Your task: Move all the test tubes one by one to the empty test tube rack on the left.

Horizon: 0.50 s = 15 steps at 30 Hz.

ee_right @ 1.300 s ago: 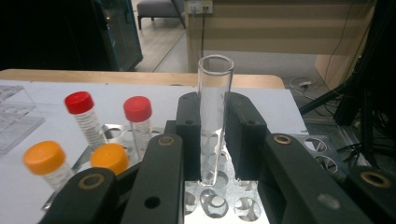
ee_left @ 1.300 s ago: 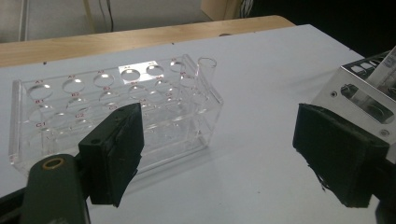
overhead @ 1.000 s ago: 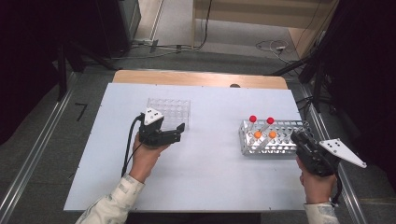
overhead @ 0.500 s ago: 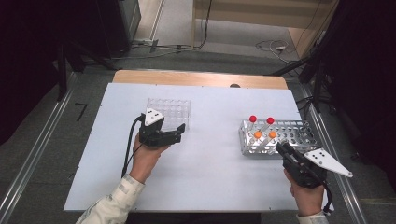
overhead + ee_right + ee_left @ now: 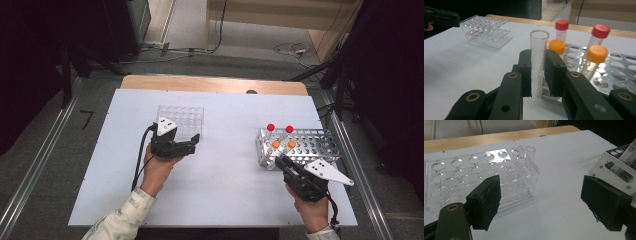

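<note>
Glass tube [image 5: 539, 62] pinched upright by right gripper [image 5: 538, 72].
Metal rack [image 5: 614, 72] sits just behind it; left gripper [image 5: 544, 195], jaws spread, waits beside clear rack [image 5: 481, 177], likely the tube's destination.

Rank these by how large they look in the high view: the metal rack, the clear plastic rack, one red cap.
1. Metal rack, the widest spread.
2. Clear plastic rack, a little smaller; it lies slightly farther from the camera, so the gap is uncertain.
3. Red cap, plainly smallest.
</note>
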Available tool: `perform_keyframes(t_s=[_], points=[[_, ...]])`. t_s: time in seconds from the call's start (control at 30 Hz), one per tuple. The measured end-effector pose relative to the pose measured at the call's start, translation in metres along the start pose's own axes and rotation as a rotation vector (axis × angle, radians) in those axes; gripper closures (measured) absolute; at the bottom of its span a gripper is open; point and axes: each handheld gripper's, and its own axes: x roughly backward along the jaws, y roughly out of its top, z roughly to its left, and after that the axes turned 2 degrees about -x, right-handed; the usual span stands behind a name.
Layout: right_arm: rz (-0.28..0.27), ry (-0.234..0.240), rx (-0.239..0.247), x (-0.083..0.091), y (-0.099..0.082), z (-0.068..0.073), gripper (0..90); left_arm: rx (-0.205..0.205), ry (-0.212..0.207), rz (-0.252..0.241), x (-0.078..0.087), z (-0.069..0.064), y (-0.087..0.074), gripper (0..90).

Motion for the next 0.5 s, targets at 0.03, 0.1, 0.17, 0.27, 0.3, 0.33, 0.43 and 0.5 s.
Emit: perform_keyframes(t_s=[0.03,0.1,0.17,0.27,0.3,0.33,0.43,0.5], points=[[0.003,0.007,0.002,-0.002,0.000,0.002,73.7,0.000,-0.002,0.001,0.000,0.000,0.000,16.8],[0.007,0.019,0.011,-0.005,0.000,0.007,73.7,-0.006,-0.005,0.003,0.000,-0.001,0.000,16.9],[0.014,0.032,0.019,-0.009,0.000,0.011,73.8,-0.007,-0.009,0.002,0.000,-0.003,0.000,16.8],[0.024,0.049,0.030,-0.016,0.001,0.018,73.7,-0.004,-0.019,-0.001,0.000,-0.005,0.000,17.3],[0.025,0.053,0.035,-0.019,0.001,0.020,73.7,-0.004,-0.022,-0.003,0.000,-0.006,0.000,17.3],[0.030,0.059,0.040,-0.021,0.001,0.022,73.7,-0.004,-0.022,-0.004,0.000,-0.006,0.000,17.4],[0.042,0.071,0.053,-0.031,0.000,0.027,73.7,-0.006,-0.029,-0.003,-0.001,-0.008,0.000,17.4],[0.048,0.079,0.059,-0.037,0.001,0.031,73.7,-0.007,-0.033,-0.004,-0.001,-0.010,0.000,17.4]])
